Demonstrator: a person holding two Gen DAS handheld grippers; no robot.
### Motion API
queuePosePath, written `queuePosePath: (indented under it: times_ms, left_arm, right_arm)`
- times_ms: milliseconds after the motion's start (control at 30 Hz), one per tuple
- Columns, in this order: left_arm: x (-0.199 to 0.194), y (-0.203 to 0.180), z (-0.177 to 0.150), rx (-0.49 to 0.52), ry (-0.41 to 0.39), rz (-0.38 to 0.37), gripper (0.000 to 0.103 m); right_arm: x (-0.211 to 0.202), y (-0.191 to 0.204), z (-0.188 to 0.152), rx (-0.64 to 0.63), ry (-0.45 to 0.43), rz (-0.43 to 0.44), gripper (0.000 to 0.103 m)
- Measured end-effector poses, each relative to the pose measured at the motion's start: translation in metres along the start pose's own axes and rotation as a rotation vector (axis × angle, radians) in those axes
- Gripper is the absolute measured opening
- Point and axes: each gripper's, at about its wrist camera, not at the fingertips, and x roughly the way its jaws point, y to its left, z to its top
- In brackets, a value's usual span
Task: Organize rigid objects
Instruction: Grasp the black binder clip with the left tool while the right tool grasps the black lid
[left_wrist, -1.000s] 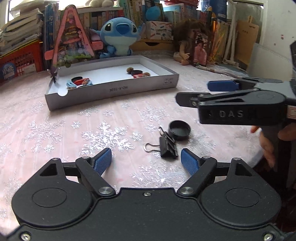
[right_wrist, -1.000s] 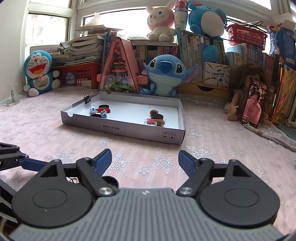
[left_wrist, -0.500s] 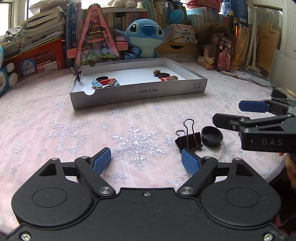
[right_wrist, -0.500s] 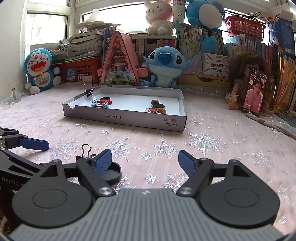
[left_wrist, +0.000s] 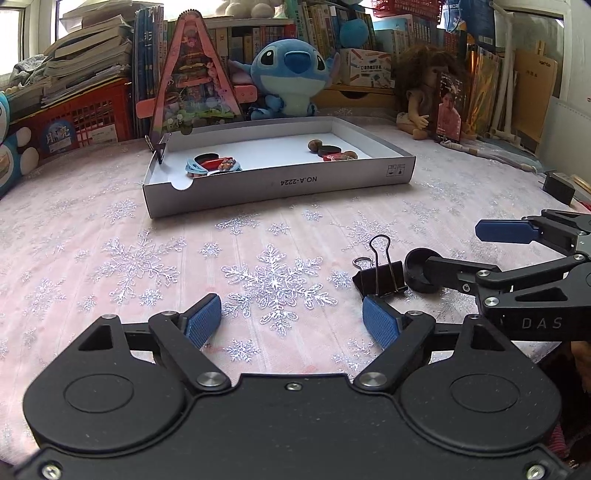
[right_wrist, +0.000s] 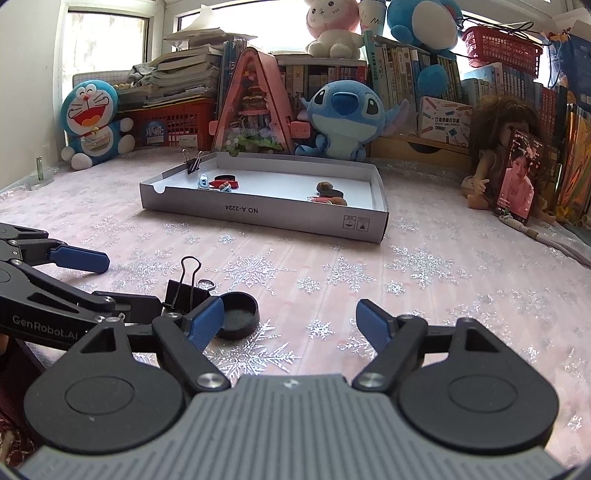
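A black binder clip (left_wrist: 380, 275) lies on the pink snowflake cloth beside a round black lid (left_wrist: 419, 267). Both also show in the right wrist view, the clip (right_wrist: 186, 290) and the lid (right_wrist: 238, 314). My left gripper (left_wrist: 291, 321) is open and empty, with its right fingertip just short of the clip. My right gripper (right_wrist: 290, 321) is open and empty, with its left fingertip next to the lid. A white cardboard tray (left_wrist: 280, 181) further back holds several small objects, with another clip on its left corner (right_wrist: 192, 164).
Plush toys, a doll (right_wrist: 495, 155), books and a red crate (left_wrist: 85, 114) line the back of the table. A small black block (left_wrist: 559, 186) lies at the right edge. The cloth (left_wrist: 110, 266) stretches between the grippers and the tray.
Both grippers have drawn back and turned, so the clip and lid now lie at the left gripper's right fingertip and the right gripper's left fingertip. The clip now rests with one handle up.
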Motion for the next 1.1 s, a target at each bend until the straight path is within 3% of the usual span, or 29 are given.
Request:
queuePosePath:
  times_ms: [267, 667, 900, 1100]
  left_arm:
    - [-0.001, -0.001, -0.002, -0.001, -0.007, 0.007, 0.083]
    - [-0.002, 0.009, 0.001, -0.041, -0.003, 0.018, 0.083]
    - [-0.002, 0.012, 0.001, -0.048, 0.000, 0.026, 0.083]
    - [-0.003, 0.012, 0.002, -0.059, 0.000, 0.033, 0.083]
  right_arm:
    - [0.004, 0.008, -0.001, -0.014, 0.008, 0.032, 0.067]
    - [-0.003, 0.011, -0.001, -0.031, 0.000, 0.084, 0.066]
    - [-0.008, 0.006, 0.000, 0.030, -0.026, 0.127, 0.066]
    - [-0.008, 0.014, -0.007, -0.039, 0.007, 0.143, 0.064]
